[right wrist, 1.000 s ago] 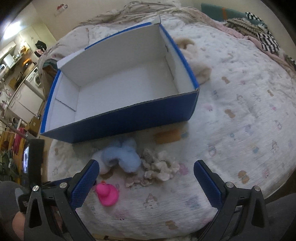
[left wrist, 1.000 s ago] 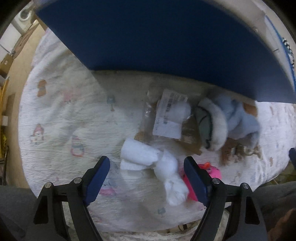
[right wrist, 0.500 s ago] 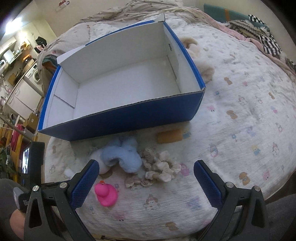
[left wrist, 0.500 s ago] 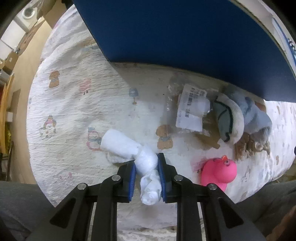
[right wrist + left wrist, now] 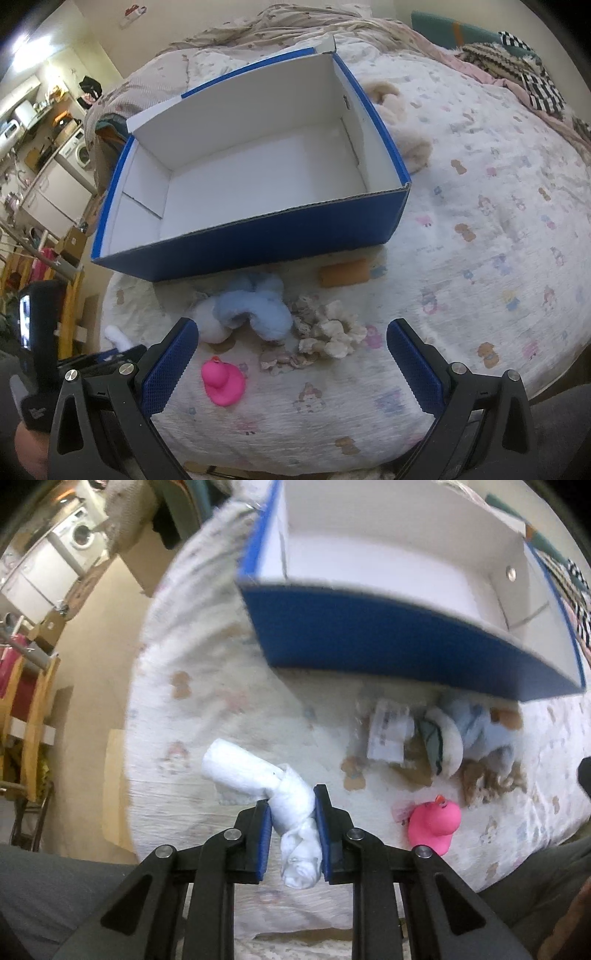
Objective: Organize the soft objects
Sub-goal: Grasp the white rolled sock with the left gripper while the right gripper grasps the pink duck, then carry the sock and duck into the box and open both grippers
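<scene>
A bed fills both views, covered by a white quilt (image 5: 480,229) printed with small bears and cartoon figures; beyond its left edge lie a beige floor, a washing machine (image 5: 79,153) and wooden furniture, and rumpled bedding is heaped at the far end.

One blue cardboard box (image 5: 258,236) with a white interior stands open on the quilt. A beige plush (image 5: 402,136) lies just beside its right wall. In front of the box sit one light-blue plush (image 5: 255,306), one crumpled cream-and-grey fabric heap (image 5: 325,332) touching it, one orange roll (image 5: 343,272) near the box's front wall, one clear packet with a printed label (image 5: 388,731), and one pink rubber duck (image 5: 223,380) — nearest the right gripper.

The white sock roll (image 5: 266,786), the task's item in hand, is pinched at its knotted middle between the pads of the left gripper (image 5: 291,834), near the quilt's left front edge.

The right gripper (image 5: 291,362) is spread wide, nothing between its fingers — it hangs above the duck and fabric heap.
</scene>
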A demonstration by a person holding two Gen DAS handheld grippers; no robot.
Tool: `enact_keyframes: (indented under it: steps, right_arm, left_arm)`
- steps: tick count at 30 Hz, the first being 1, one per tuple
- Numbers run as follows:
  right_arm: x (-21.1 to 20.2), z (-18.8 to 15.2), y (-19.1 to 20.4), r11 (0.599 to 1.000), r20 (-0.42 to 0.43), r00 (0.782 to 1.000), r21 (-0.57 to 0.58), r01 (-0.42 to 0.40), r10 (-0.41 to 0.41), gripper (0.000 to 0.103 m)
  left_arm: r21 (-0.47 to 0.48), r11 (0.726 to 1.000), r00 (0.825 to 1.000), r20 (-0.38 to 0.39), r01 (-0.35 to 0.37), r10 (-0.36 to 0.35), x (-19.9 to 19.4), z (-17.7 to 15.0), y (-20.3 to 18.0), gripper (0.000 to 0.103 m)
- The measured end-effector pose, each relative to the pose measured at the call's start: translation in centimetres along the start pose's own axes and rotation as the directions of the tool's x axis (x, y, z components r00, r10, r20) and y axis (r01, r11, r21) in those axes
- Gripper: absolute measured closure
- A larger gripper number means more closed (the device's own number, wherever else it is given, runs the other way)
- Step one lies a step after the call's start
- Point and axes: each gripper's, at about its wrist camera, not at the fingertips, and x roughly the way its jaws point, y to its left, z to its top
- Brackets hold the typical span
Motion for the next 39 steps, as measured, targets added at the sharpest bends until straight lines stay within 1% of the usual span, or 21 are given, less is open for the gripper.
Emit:
enact_keyframes:
  steps: [4, 8, 9, 10, 13, 15, 16, 17, 20, 24, 26, 28, 31, 32, 33, 34, 36, 39]
  right_arm:
    - [0.0, 0.2, 0.1, 1.0, -0.004, 1.0, 0.007, -0.009, 0.009, 0.0]
    - [0.5, -0.1, 0.5, 1.0, -0.028, 0.999, -0.005, -0.019, 0.019, 0.0]
    - [0.6, -0.3, 0.6, 1.0, -0.037, 0.999, -0.01, -0.025, 0.024, 0.0]
    - [0.9, -0.4, 0.7, 0.999, -0.051, 0.998, -0.012, -0.035, 0.035, 0.0]
    - [1.6, -0.6, 0.9, 0.995, -0.096, 0.99, 0.005, -0.103, 0.103, 0.0]
    - [2.3, -0.7, 1.0, 0.991, -0.134, 0.982, 0.015, -0.131, 0.132, 0.0]
    - [2.7, -0.9, 1.1, 0.988, -0.156, 0.975, 0.024, -0.154, 0.156, 0.01]
    - [3.2, -1.0, 1.2, 0.984, -0.185, 0.967, 0.032, -0.174, 0.177, 0.018]
    - [4.9, -1.7, 1.6, 0.98, -0.272, 0.942, 0.043, -0.192, 0.197, 0.02]
    - [6.9, -2.7, 3.2, 0.981, -0.349, 0.919, -0.003, -0.195, 0.182, 0.024]
    - [8.1, -3.2, 4.4, 0.98, -0.386, 0.906, -0.03, -0.198, 0.171, 0.03]
    - [9.1, -3.6, 5.4, 0.979, -0.407, 0.9, -0.059, -0.196, 0.156, 0.034]
    - [10.3, -4.0, 6.9, 0.98, -0.404, 0.91, -0.128, -0.152, 0.089, 0.034]
    - [10.6, -4.1, 7.3, 0.979, -0.403, 0.913, -0.147, -0.14, 0.07, 0.037]
    - [11.0, -4.2, 7.6, 0.978, -0.403, 0.913, -0.163, -0.129, 0.054, 0.042]
    - [11.2, -4.4, 7.8, 0.976, -0.402, 0.915, -0.179, -0.122, 0.04, 0.058]
    - [11.5, -4.5, 8.0, 0.973, -0.404, 0.914, -0.195, -0.126, 0.038, 0.061]
    - [10.5, -4.4, 8.2, 0.969, -0.376, 0.925, -0.201, -0.141, 0.057, 0.061]
  left_arm:
    - [0.004, 1.0, 0.999, 0.045, -0.007, 0.007, -2.9, 0.6, -0.2, 0.084]
    - [0.041, 0.999, 0.997, 0.076, -0.01, 0.007, -5.0, 0.8, -1.0, 0.084]
    - [0.051, 0.999, 0.997, 0.08, -0.01, 0.006, -4.7, 1.4, -0.6, 0.084]
    - [0.06, 0.998, 0.996, 0.084, -0.009, 0.004, -4.6, 1.2, -0.9, 0.084]
    - [0.082, 0.997, 0.996, 0.09, 0.001, -0.008, -3.3, 2.2, -0.5, 0.084]
    - [0.083, 0.996, 0.996, 0.091, 0.014, -0.022, -2.8, 2.4, -0.2, 0.084]
    - [0.078, 0.997, 0.995, 0.092, 0.024, -0.031, -1.9, 2.6, 0.5, 0.084]
    - [0.072, 0.997, 0.995, 0.09, 0.035, -0.041, -1.6, 2.7, 0.8, 0.084]
    - [0.057, 0.997, 0.995, 0.083, 0.055, -0.059, -0.1, 2.8, 1.5, 0.084]
    - [0.009, 0.992, 0.991, 0.042, 0.126, -0.126, 1.0, 3.0, 2.1, 0.084]
    - [0.002, 0.99, 0.989, 0.04, 0.143, -0.143, 1.1, 3.1, 2.2, 0.084]
    - [-0.008, 0.986, 0.985, 0.032, 0.168, -0.168, 1.3, 3.2, 2.5, 0.084]
    - [-0.003, 0.984, 0.983, 0.047, 0.177, -0.177, 1.0, 2.9, 2.6, 0.084]
    - [0.003, 0.984, 0.982, 0.058, 0.178, -0.178, 0.8, 2.7, 2.5, 0.084]
    - [0.012, 0.983, 0.981, 0.069, 0.184, -0.184, 0.5, 2.5, 2.4, 0.084]
    - [0.021, 0.982, 0.979, 0.077, 0.189, -0.191, 0.3, 2.3, 2.2, 0.084]
    - [0.04, 0.98, 0.976, 0.097, 0.193, -0.196, -0.1, 2.0, 2.0, 0.084]
    - [0.05, 0.982, 0.975, 0.123, 0.181, -0.186, -0.6, 1.8, 2.0, 0.084]
